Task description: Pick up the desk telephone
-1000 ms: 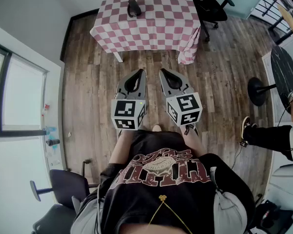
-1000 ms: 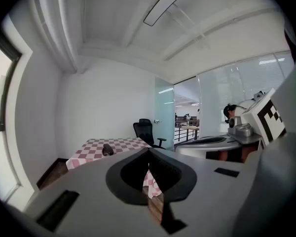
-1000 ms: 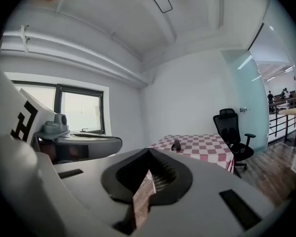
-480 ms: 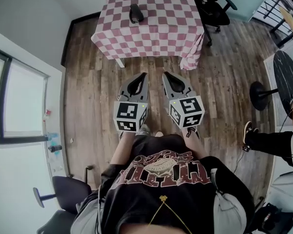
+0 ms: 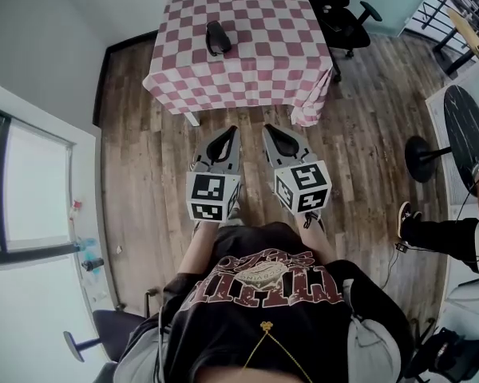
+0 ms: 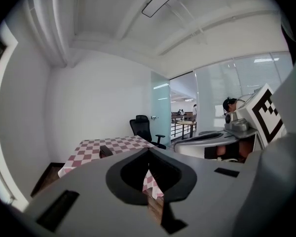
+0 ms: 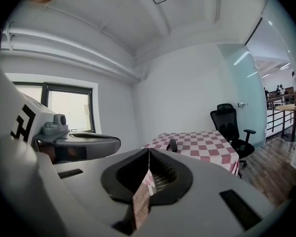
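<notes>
- Wood floor (image 5: 144,166): a bare stretch lies between the person and the table. Judgement: step in hand is the approach, nothing reached yet.
- Table (image 5: 263,46) with red-white checked cloth, at 12 o'clock from both grippers, well apart from them.
- Black office chair (image 5: 339,14) at 1 o'clock, just beside the table's far right corner. Keep clear of it.
- Left gripper (image 5: 234,131): fingers pressed together at the tips, nothing between. Points toward the table.
- Right gripper (image 5: 267,128): fingers pressed together too, empty. Sits beside the left one at 3 o'clock.
- Desk telephone (image 5: 216,37): dark, on the cloth toward the table's left side, at 11 o'clock from the left gripper. Also seen small in the left gripper view (image 6: 105,151) and the right gripper view (image 7: 172,145). Untouched.
- To do it well (judgement): get close to the table edge first, spread the fingers before reaching, come in from both sides so the handset does not slide off, lift level, and avoid snagging the cloth.
- Writing: the marker cubes (image 5: 210,198) show black-white square codes only, no words. Shirt print too warped to read. No brand legible on the phone.
</notes>
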{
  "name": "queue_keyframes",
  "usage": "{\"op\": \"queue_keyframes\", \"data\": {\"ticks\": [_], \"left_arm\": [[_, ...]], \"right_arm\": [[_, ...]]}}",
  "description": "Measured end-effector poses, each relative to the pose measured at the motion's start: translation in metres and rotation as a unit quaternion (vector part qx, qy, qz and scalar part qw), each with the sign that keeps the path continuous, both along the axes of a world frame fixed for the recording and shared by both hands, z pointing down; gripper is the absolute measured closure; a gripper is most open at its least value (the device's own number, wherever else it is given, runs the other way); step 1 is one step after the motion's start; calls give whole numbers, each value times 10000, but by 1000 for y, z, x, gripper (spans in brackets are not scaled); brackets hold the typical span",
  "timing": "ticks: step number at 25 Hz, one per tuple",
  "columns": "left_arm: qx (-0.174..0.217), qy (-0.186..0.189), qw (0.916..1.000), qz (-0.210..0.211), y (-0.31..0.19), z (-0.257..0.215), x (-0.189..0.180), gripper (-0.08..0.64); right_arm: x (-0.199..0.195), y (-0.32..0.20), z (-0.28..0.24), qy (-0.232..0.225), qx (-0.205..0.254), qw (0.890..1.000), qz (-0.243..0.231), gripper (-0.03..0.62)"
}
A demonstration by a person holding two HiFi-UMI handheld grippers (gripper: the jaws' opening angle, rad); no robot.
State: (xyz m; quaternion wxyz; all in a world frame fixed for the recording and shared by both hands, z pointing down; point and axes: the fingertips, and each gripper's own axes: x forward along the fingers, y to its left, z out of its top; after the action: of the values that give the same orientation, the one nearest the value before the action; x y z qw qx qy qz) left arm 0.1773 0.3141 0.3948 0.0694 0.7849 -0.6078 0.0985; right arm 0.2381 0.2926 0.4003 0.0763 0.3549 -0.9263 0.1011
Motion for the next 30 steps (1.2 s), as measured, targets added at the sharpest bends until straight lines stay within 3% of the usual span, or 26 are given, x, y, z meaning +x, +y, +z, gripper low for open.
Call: {"op": "queue_keyframes", "data": {"ticks": [9, 22, 26, 30], "left_arm": [[-73, 11, 9994, 337, -30, 6, -32, 552], [-306, 243, 9964, 746, -47, 28, -59, 552], [-402, 242, 9962, 730, -50, 35, -64, 552], [-411, 537, 9958, 623, -61, 37, -72, 552]], "right_arm": [[-38, -20, 9, 379, 29, 9993, -35, 572], [-76, -36, 29, 345, -165, 9990, 217, 574], [-78, -46, 31, 438, -109, 9986, 274, 574], [-84, -60, 32, 495, -136, 9984, 229, 573]]}}
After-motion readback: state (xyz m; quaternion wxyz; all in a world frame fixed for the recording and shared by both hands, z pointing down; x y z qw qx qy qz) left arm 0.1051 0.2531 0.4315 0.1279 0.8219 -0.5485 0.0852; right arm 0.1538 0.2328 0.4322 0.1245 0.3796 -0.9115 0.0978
